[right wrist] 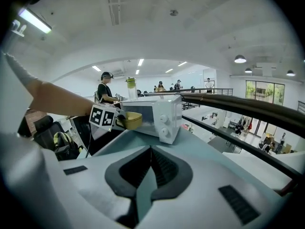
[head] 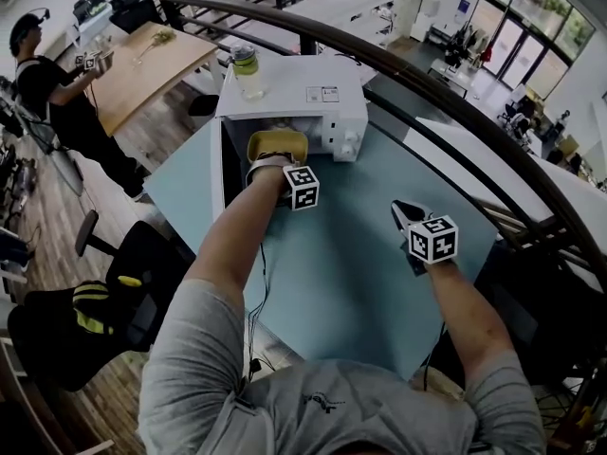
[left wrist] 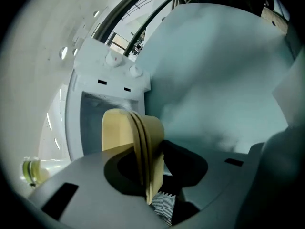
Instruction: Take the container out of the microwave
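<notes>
A white microwave (head: pixel 308 102) stands at the far edge of the teal table (head: pixel 351 282) with its door (head: pixel 217 164) swung open to the left. My left gripper (head: pixel 276 165) is shut on the rim of a yellow container (head: pixel 277 145), which hangs just in front of the microwave's opening. In the left gripper view the container (left wrist: pixel 131 137) stands on edge between the pads of that gripper (left wrist: pixel 152 171), and the microwave (left wrist: pixel 114 87) lies behind it. My right gripper (head: pixel 410 218) hovers over the table to the right, shut and holding nothing (right wrist: pixel 145 191). From there the container (right wrist: pixel 129 120) shows beside the microwave (right wrist: pixel 159 118).
A green-lidded bottle (head: pixel 247 70) stands on top of the microwave. A dark curved railing (head: pixel 446 102) runs behind the table. A black chair (head: pixel 123 287) is at the table's left. A person (head: pixel 47 88) stands by a wooden table (head: pixel 142 64) at far left.
</notes>
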A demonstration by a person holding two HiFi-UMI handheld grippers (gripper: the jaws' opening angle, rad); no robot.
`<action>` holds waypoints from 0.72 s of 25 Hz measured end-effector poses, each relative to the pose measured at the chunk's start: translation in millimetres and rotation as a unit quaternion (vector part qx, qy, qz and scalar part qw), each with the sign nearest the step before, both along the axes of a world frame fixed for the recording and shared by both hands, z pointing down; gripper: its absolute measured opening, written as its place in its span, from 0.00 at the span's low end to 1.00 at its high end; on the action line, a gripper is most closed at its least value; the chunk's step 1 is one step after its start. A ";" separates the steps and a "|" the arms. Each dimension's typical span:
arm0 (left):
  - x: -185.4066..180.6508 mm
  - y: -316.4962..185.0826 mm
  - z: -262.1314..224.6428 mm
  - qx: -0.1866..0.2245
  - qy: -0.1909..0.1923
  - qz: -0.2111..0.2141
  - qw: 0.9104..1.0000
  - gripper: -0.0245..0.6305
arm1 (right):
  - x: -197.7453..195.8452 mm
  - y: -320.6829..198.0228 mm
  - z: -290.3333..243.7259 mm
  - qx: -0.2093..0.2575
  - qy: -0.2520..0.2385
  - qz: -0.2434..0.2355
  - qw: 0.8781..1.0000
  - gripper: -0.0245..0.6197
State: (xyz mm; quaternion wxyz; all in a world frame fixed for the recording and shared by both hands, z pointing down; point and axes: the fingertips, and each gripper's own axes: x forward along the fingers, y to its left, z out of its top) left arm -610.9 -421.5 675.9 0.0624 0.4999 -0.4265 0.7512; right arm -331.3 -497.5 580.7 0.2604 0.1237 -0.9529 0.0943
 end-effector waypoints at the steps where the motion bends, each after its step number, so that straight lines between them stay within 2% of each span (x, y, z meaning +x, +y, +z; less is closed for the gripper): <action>1: 10.4 6.6 -5.0 0.001 0.000 0.002 1.000 0.24 | 4.9 6.1 -5.7 0.004 -0.002 -0.004 1.000 0.07; 7: 79.2 49.7 -70.1 0.026 -0.010 0.004 1.000 0.24 | 48.0 46.7 -59.5 0.030 -0.034 -0.030 0.998 0.07; 18: 203.3 79.7 -271.4 0.128 -0.068 0.018 0.989 0.24 | 160.0 102.0 -219.3 0.138 -0.093 -0.069 0.984 0.07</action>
